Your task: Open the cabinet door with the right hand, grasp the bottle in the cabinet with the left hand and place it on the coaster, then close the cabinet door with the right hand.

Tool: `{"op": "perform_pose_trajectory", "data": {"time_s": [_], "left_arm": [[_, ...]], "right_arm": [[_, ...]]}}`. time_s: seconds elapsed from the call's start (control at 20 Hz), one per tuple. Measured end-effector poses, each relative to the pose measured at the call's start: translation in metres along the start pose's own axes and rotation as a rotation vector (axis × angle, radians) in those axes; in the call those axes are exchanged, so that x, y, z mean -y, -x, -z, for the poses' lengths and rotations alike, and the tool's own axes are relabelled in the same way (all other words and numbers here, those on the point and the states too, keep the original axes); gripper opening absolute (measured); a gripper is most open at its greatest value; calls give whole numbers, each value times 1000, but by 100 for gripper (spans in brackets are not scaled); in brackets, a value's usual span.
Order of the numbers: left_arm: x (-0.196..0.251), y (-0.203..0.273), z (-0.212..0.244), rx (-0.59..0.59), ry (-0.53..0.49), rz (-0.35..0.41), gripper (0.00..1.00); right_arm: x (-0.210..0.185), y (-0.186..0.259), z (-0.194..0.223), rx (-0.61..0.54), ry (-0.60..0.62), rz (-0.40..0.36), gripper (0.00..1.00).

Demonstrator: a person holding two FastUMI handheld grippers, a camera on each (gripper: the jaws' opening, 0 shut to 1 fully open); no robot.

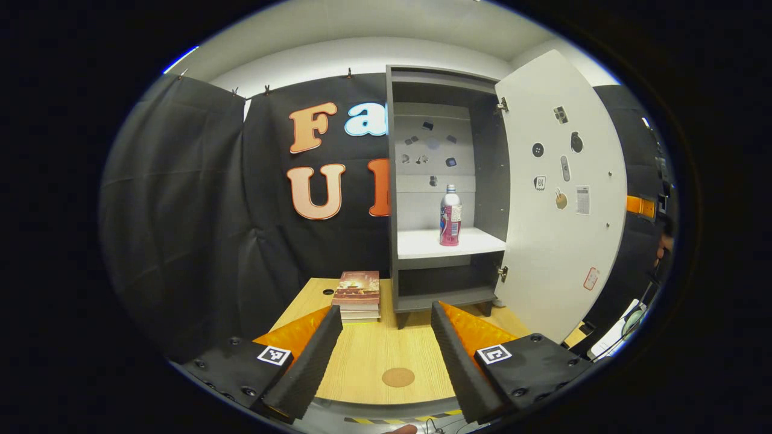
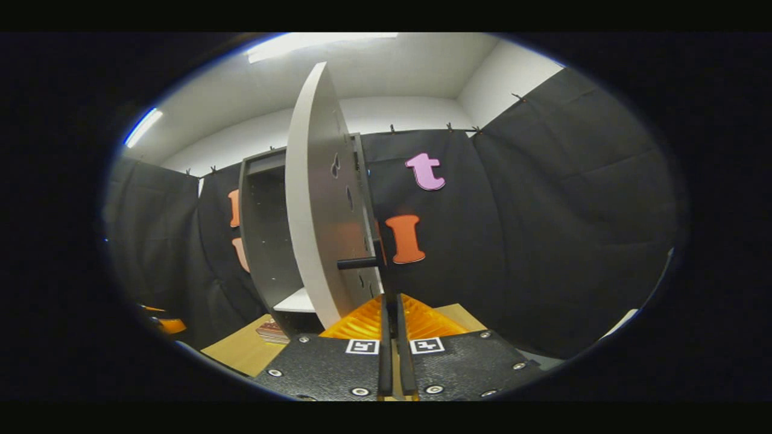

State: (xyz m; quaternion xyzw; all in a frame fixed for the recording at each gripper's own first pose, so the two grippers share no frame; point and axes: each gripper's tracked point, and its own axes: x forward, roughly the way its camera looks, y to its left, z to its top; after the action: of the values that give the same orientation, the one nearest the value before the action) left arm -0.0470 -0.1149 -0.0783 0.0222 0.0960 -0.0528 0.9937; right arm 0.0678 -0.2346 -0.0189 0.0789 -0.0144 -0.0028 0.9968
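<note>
In the left gripper view, a stack of books [image 1: 357, 296] lies on the light wooden table [image 1: 368, 355], just left of the foot of the grey cabinet [image 1: 392, 199]. The left hand-held gripper [image 1: 386, 319] hovers above the table with its fingers spread wide and nothing between them; a round brown cork coaster [image 1: 398, 377] lies on the table between the two fingers, near the front edge. The cabinet stands at the back of the table, open. On its white middle shelf [image 1: 422, 242] a pink plastic bottle with a white cap [image 1: 450, 216] stands upright, toward the right side of the shelf and well apart from the gripper. The white cabinet door with small stickers [image 1: 558, 199] is swung out to the right on its hinges.

In the right gripper view, the same door [image 2: 316, 211] is seen nearly edge-on, with the open cabinet [image 2: 262, 235] to its left. A dark bar handle [image 2: 359, 263] sticks out from the door. The right hand-held gripper [image 2: 392, 307] sits just below and right of the handle, fingers closed together with only a thin slit between them, gripping nothing.
</note>
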Motion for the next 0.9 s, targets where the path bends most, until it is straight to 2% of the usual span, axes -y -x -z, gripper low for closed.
{"op": "perform_pose_trajectory", "data": {"time_s": [0.05, 0.1, 0.15, 0.2, 0.25, 0.3, 0.45, 0.5, 0.55, 0.65, 0.7, 0.9], "left_arm": [[3, -1, 0, 0, -2, 2, 96], [6, -2, -2, 1, -3, 1, 96], [8, -1, -3, 3, -2, 1, 96], [10, -1, -4, 4, 1, 3, 94], [13, 0, -4, 4, 2, 3, 94], [14, 0, -5, 4, 2, 1, 94], [16, 4, -5, 4, 0, 0, 96], [16, 5, -6, 7, 2, 1, 96], [17, 5, -9, 11, 2, 2, 96], [18, 2, -18, 31, 5, 5, 94], [20, -2, -23, 41, 9, 10, 94], [33, -20, -37, 69, 10, 48, 94]], "right_arm": [[0, 1, 0, -5, -3, -17, 0], [1, 3, 1, -13, -4, -29, 0], [2, 5, 0, -11, 9, -34, 7], [4, 6, 1, -16, 23, -31, 7], [5, 8, 1, -15, 30, -30, 0], [3, 10, 0, -10, 30, -32, 7], [4, 23, -5, 0, 31, -27, 7], [4, 30, -9, 12, 35, -21, 0], [0, 37, -13, 29, 29, -21, 6], [-12, 54, -18, 46, 25, -27, 3], [-17, 63, -19, 49, 32, -25, 5], [-47, 99, -23, 68, 59, -36, 5]]}}
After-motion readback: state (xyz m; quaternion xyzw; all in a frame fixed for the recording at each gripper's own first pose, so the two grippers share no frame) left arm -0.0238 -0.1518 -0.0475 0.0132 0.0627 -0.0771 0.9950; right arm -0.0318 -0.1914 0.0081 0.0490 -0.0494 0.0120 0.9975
